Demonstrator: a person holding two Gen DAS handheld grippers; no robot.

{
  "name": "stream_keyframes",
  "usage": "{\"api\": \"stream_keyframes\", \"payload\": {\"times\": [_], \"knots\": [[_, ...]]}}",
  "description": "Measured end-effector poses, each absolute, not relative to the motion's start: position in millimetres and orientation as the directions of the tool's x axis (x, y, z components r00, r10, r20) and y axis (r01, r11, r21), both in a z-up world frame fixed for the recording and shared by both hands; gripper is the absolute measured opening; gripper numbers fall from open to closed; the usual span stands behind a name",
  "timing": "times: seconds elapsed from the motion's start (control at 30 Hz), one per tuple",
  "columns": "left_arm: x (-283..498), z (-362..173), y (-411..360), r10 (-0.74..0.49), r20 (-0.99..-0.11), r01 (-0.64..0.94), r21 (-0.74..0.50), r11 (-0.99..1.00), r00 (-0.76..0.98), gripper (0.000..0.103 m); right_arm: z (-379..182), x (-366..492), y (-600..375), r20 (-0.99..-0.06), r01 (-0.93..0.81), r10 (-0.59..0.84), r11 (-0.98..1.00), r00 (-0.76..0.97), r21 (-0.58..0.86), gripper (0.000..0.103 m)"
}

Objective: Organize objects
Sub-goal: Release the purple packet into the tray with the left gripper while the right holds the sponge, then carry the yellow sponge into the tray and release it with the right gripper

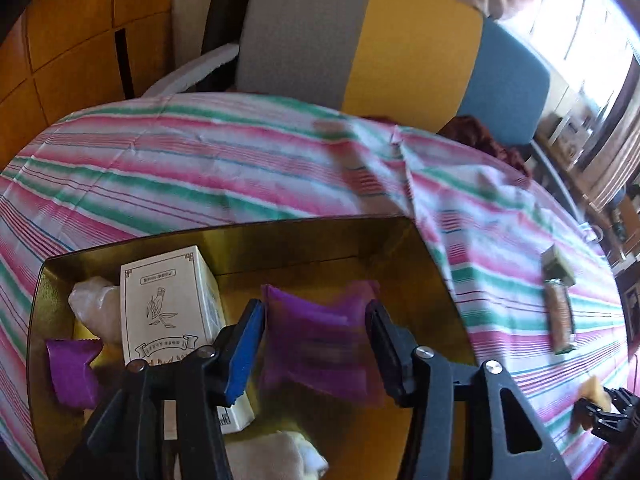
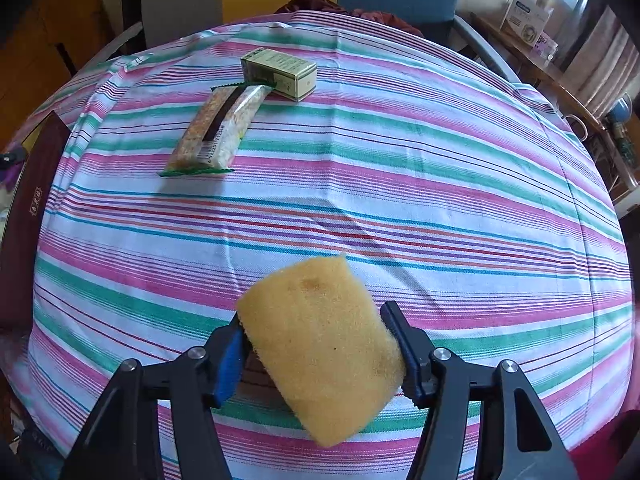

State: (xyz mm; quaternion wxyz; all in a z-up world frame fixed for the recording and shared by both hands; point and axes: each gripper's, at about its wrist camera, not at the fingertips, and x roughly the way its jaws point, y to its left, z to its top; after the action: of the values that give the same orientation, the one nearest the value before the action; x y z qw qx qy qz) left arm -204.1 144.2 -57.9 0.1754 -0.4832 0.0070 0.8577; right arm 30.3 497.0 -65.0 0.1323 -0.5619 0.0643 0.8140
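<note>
My left gripper (image 1: 315, 306) hangs open over a gold tin (image 1: 280, 240). A blurred purple packet (image 1: 316, 344) shows between its fingers, and the pads do not press on it. In the tin there are also a white printed box (image 1: 168, 304), a second purple packet (image 1: 72, 372) and pale wrapped items (image 1: 94, 304). My right gripper (image 2: 313, 314) is shut on a yellow sponge (image 2: 320, 344), held tilted above the striped tablecloth (image 2: 400, 200). Farther back on the cloth lie a long snack bar (image 2: 218, 132) and a small green box (image 2: 280, 72), touching end to end.
The tin's dark outer side (image 2: 32, 208) stands at the left edge of the right wrist view. Grey, yellow and blue chair backs (image 1: 412, 40) rise behind the table. A cluttered wooden shelf (image 2: 560, 72) runs along the right.
</note>
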Motion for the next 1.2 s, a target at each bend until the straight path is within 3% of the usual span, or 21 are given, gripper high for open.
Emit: {"api": "stream_keyframes", "payload": {"times": [0.33,0.53,0.9,1.2], "knots": [[-151.8,-18.1,109.4,0.294,-0.762,-0.304,-0.134,-0.943,-0.577,0.053,-59.0,25.4,497.2,-0.913,-0.305,0.196,-0.948,-0.357,-0.084,0.056],[-101.6,1.1,83.7,0.283,-0.728,-0.314,-0.097,-0.944,-0.625,0.053,-32.4,21.1,486.8,-0.876,-0.34,0.182,-0.94,-0.447,-0.022,0.054],[-63.2,7.0,44.8,0.251,-0.717,-0.269,-0.092,-0.959,-0.65,0.053,17.7,-29.0,341.4,-0.818,-0.063,-0.045,-0.993,-0.573,0.099,0.054],[-58.5,1.7,26.2,0.262,-0.72,-0.253,-0.123,-0.959,-0.642,0.053,26.1,-75.5,239.6,-0.815,0.115,-0.184,-0.983,-0.55,0.144,0.054]]}}
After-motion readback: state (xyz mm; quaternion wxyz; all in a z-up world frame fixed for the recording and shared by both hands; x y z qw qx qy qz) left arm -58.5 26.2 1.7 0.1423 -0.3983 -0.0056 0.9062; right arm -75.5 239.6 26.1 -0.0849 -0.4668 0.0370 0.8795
